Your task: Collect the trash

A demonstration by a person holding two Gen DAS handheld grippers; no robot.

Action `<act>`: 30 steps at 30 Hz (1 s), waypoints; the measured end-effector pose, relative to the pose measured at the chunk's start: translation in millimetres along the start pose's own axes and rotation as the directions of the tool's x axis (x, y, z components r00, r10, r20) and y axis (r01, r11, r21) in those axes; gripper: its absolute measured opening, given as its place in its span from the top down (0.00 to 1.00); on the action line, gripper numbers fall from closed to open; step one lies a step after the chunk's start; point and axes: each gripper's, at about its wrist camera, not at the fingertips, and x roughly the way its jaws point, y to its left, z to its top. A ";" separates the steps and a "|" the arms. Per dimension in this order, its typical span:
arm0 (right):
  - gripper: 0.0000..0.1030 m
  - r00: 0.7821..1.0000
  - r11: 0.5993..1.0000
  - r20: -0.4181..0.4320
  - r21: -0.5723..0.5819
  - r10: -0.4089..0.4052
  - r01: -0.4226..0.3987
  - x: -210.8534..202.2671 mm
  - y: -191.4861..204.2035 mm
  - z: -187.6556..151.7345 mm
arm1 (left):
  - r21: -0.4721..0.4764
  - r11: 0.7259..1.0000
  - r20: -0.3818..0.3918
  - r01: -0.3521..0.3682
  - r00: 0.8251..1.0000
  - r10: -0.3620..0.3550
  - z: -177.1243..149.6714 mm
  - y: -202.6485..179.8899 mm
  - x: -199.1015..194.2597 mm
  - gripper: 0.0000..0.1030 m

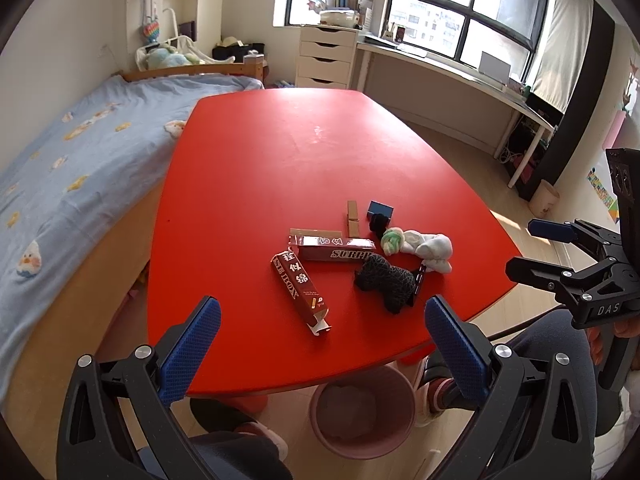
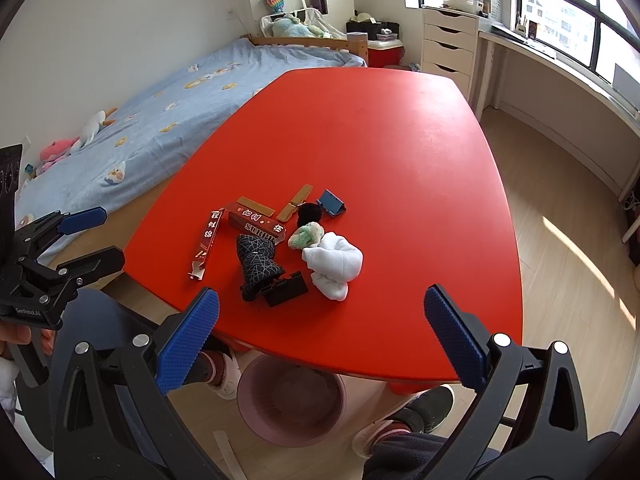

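Note:
A red table (image 1: 280,152) (image 2: 380,128) holds a cluster of items near its front edge. Two long dark red cartons lie there, one loose (image 1: 300,290) (image 2: 206,240) and one marked SURPR (image 1: 336,249) (image 2: 256,224). Beside them are a black patterned sock (image 1: 386,280) (image 2: 256,266), a white sock (image 1: 430,250) (image 2: 332,262), a green-white ball (image 1: 392,240) (image 2: 306,236), a black clip (image 2: 286,288), tan card pieces (image 1: 352,218) (image 2: 294,202) and a small blue box (image 1: 380,210) (image 2: 330,202). My left gripper (image 1: 322,344) and right gripper (image 2: 320,332) are open and empty above the front edge.
A pink waste bin (image 1: 362,416) (image 2: 292,400) stands on the floor under the table's front edge, by the person's feet. A bed with a blue cover (image 1: 72,160) runs along the left. White drawers (image 1: 326,58) and a desk stand under the window.

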 end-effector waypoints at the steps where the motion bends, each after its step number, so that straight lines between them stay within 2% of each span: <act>1: 0.03 1.000 1.000 0.000 0.000 0.000 0.000 0.0 0.1 0.0 | 0.001 1.000 0.001 -0.001 1.000 0.001 -0.2 0.1 -0.5 0.05; 30: 0.03 1.000 1.000 -0.009 0.001 0.005 -0.005 1.4 2.6 -4.1 | -0.002 1.000 -0.007 -0.005 1.000 0.005 -2.6 1.1 1.4 0.05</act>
